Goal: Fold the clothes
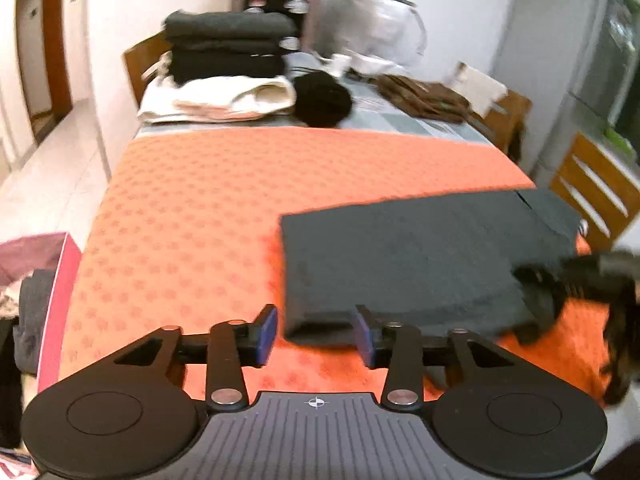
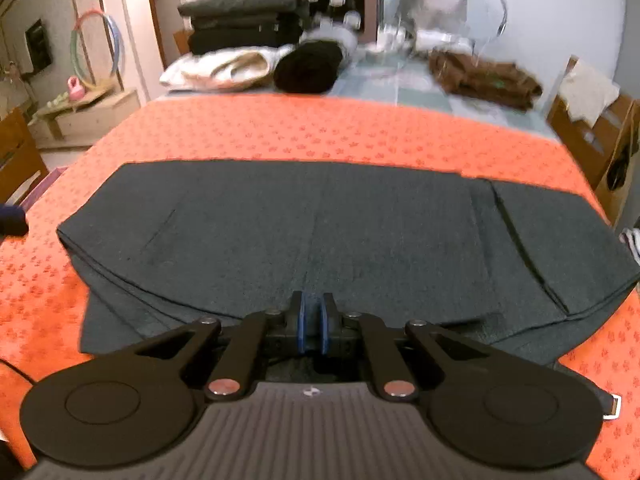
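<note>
the left gripper [image 1: 316, 334] hovers with jaws spread wide; at its 3 o'clock, the right gripper [image 2: 313, 322] has jaws pressed together.

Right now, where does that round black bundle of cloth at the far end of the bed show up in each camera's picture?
Left wrist view: the black bundle sits top centre, just beyond the orange cover.
Right wrist view: the black bundle sits top centre, slightly left.
Shared landmark: the cream folded cloth lies immediately to its left in both.

Even, soft indoor light; motion blur throughout, far clutter smeared; strong fisheye bending, black vignette in corners.
</note>
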### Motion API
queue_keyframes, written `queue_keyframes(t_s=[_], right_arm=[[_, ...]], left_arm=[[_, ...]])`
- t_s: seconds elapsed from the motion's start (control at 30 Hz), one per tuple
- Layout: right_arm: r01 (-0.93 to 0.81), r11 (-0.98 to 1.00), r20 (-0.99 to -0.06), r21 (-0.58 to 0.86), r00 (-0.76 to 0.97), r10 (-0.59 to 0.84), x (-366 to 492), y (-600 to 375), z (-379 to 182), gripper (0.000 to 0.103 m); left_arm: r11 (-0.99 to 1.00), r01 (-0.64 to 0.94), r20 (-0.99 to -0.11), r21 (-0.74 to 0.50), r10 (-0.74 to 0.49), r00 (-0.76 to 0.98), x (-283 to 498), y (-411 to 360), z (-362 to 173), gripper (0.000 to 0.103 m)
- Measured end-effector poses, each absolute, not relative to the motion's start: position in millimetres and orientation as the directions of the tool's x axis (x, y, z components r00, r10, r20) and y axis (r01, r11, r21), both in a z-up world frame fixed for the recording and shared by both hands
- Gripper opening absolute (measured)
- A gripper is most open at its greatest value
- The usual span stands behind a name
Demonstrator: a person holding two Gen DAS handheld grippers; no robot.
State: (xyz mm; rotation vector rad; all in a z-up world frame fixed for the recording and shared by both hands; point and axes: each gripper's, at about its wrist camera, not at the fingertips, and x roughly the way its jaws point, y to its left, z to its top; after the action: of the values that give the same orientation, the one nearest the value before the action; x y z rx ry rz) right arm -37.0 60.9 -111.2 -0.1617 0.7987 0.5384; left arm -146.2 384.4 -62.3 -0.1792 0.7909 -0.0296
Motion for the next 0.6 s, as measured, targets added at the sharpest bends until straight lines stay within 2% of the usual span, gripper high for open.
queue_keyframes(t_s=[0.1, 0.2, 0.27, 0.33, 0.4, 0.43, 0.6], right_arm=[[-0.494, 0.868, -0.715, 0.054, 0.588, 0.379, -39.4, 63.9, -105.0, 0.01], [-0.476, 0.879, -0.699, 0.041, 0.615, 0.365, -45.7, 66.7, -92.5, 0.013], [-0.494, 0.869, -0.681, 0.026, 0.628, 0.377, -57.2, 72.3, -83.1, 0.022], [-0.54, 0.842, -0.67, -0.005, 0.627, 0.398, -73.1, 81.9, -76.2, 0.041], [-0.596, 0.801, -0.665, -0.046, 0.617, 0.421, -91.4, 94.2, -71.4, 0.049], [-0.628, 0.774, -0.669, -0.073, 0.607, 0.43, -101.0, 102.7, -72.1, 0.053], [-0.744, 0.646, -0.702, -0.171, 0.552, 0.45, -135.0, 151.0, -88.2, 0.056]], left_arm=[[0.961, -0.065, -0.692, -0.268, -0.145, 0.707, -126.6, 410.2, -69.5, 0.056], [0.939, -0.07, -0.69, -0.336, -0.195, 0.697, -104.0, 423.4, -80.8, 0.057], [0.927, -0.07, -0.692, -0.368, -0.223, 0.686, -88.3, 428.3, -88.2, 0.057], [0.925, -0.062, -0.696, -0.376, -0.238, 0.677, -72.5, 430.2, -94.3, 0.057], [0.924, -0.049, -0.699, -0.38, -0.252, 0.669, -57.2, 431.6, -99.6, 0.057], [0.923, -0.042, -0.7, -0.382, -0.26, 0.665, -50.1, 432.1, -102.1, 0.057], [0.914, -0.008, -0.692, -0.405, -0.301, 0.656, -27.7, 434.4, -111.3, 0.062]])
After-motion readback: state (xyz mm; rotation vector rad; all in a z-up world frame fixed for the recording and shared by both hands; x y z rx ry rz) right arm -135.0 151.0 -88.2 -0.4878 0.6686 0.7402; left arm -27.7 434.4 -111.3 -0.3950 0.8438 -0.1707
